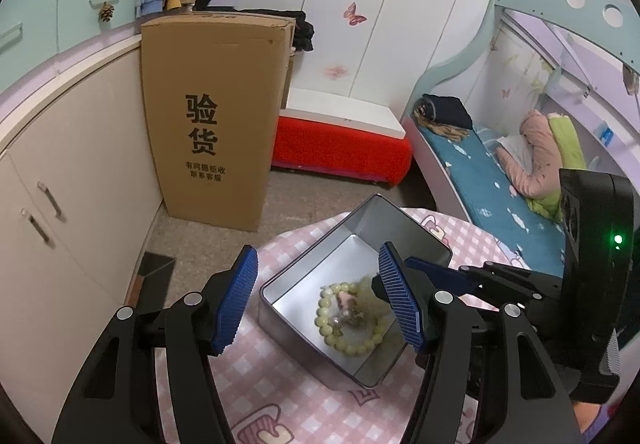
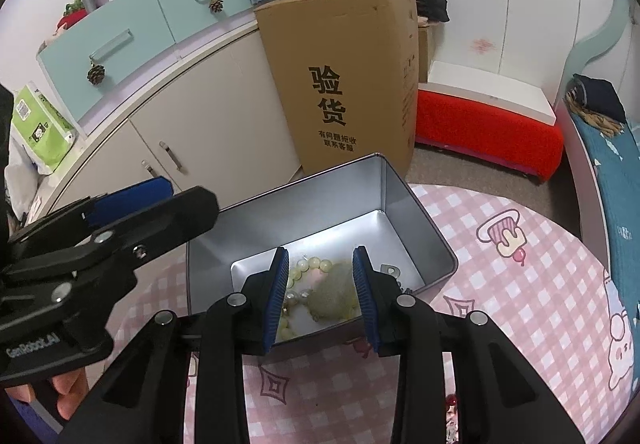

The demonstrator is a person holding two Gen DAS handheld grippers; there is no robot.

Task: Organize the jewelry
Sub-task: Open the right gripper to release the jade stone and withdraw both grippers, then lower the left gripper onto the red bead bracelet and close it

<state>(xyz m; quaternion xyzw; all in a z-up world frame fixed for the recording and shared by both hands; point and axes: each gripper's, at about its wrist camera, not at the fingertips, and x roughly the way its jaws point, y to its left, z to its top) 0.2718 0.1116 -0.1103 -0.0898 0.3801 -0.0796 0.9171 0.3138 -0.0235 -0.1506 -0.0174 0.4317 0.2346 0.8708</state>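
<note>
Right wrist view shows the right gripper (image 2: pixel 322 298) half-spread, pinching nothing, directly over the bead bracelet (image 2: pixel 304 268) in the tin (image 2: pixel 420 220); left gripper (image 1: pixel 320 300) spread, beside.

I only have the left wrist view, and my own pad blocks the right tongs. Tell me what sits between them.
Observer: A greenish pouch lies between the right tongs, inside the tin. I cannot tell whether the pads press on it.
Operator: Report what else is in the tin besides the bracelet.
Observer: A small silver charm lies on the tin floor, just right of the tongs.
Operator: Check the cloth nearer me.
Observer: Something small and red lies on it, near the bottom edge of the right wrist view.
</note>
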